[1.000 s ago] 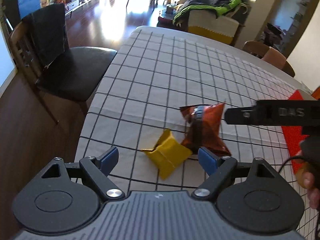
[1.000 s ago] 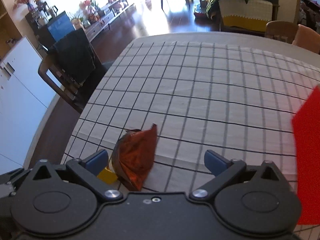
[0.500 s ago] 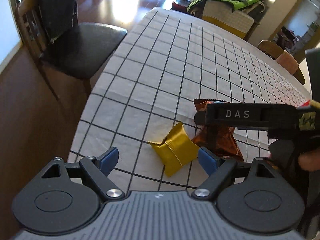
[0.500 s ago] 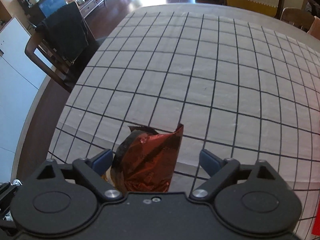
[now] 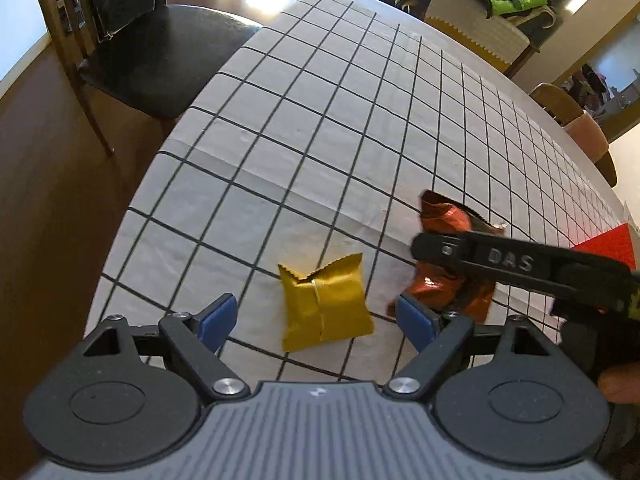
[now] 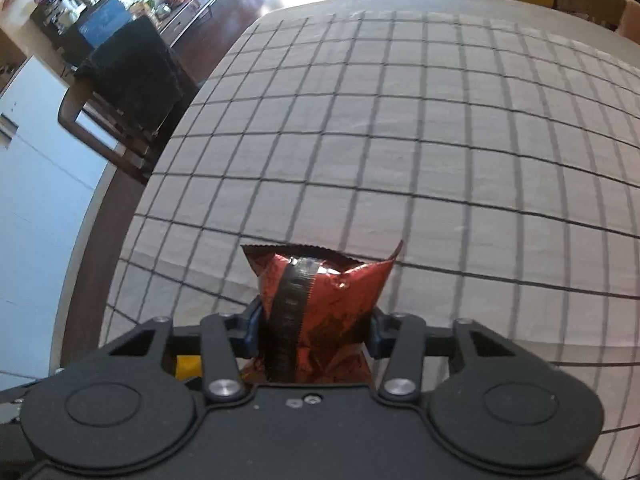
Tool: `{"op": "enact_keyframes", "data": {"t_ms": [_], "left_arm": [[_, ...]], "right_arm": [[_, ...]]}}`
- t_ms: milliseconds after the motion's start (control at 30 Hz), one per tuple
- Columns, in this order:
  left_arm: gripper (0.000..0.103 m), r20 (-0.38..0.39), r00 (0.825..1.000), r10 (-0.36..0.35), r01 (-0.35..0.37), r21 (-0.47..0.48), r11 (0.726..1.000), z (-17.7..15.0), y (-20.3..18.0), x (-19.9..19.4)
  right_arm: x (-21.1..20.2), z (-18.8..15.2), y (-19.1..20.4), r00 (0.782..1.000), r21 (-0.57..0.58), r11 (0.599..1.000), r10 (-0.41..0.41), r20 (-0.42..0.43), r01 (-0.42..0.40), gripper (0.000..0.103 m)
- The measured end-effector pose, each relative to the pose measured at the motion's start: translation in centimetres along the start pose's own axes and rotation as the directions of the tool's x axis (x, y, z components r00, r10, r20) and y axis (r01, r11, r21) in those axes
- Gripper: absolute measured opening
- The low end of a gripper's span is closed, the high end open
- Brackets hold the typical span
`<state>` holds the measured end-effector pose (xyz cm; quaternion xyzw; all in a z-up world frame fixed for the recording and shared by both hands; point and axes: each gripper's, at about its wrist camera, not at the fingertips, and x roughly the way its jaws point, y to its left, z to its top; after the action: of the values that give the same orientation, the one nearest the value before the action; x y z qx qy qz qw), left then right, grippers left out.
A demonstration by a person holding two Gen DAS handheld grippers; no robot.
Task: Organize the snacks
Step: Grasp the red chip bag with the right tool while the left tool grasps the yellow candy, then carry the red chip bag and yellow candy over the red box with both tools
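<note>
Pick-up step on both sides: right gripper (image 6: 314, 330) jaws have just closed onto the red foil snack packet (image 6: 320, 300), pinched at mid-body, serrated end pointing away from the tongs, long axis along the fingers. Left gripper (image 5: 316, 318) spread wide, empty, with the yellow snack packet (image 5: 324, 304) flat on the checked tablecloth (image 5: 320, 120) between its fingertips, seam running away from them. Next likely: lift red; lower and close left on yellow.

Red snack packet (image 6: 320, 304): glossy crinkled foil, serrated top edge. Yellow packet (image 5: 324, 304): smoother foil, duller sheen. Tablecloth (image 5: 320, 120): matt woven cloth, creased. Left gripper (image 5: 316, 320): matt black plastic, blue pads (image 5: 218, 316), bright metal screws. Chair (image 5: 160, 56): glossy dark seat, wood frame.
</note>
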<state>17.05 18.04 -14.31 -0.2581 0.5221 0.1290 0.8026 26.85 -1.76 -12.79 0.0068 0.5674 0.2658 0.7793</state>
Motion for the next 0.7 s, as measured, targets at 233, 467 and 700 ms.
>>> {"op": "enact_keyframes", "data": {"t_ms": [233,467,700], "left_arm": [[0.083,0.027,0.998,0.051,-0.052,0.066,0.996,-0.3,-1.8,0.8],[0.061,0.022,0.995,0.092,-0.094,0.064,0.994,-0.4,-2.6,1.9],[0.041,0.038,0.992,0.12,-0.123,0.089,0.988,-0.7,-3.5,1.8]], "right_arm": [[-2.7,-1.1,-3.3,0.999,0.025,0.999,-0.024,0.04,0.023,0.045],[-4.7,-2.6,-5.1,0.998,0.057,0.998,-0.022,0.064,0.019,0.045],[-6.8,-3.9,-5.9,0.995,0.035,0.999,-0.026,0.095,0.023,0.045]]}}
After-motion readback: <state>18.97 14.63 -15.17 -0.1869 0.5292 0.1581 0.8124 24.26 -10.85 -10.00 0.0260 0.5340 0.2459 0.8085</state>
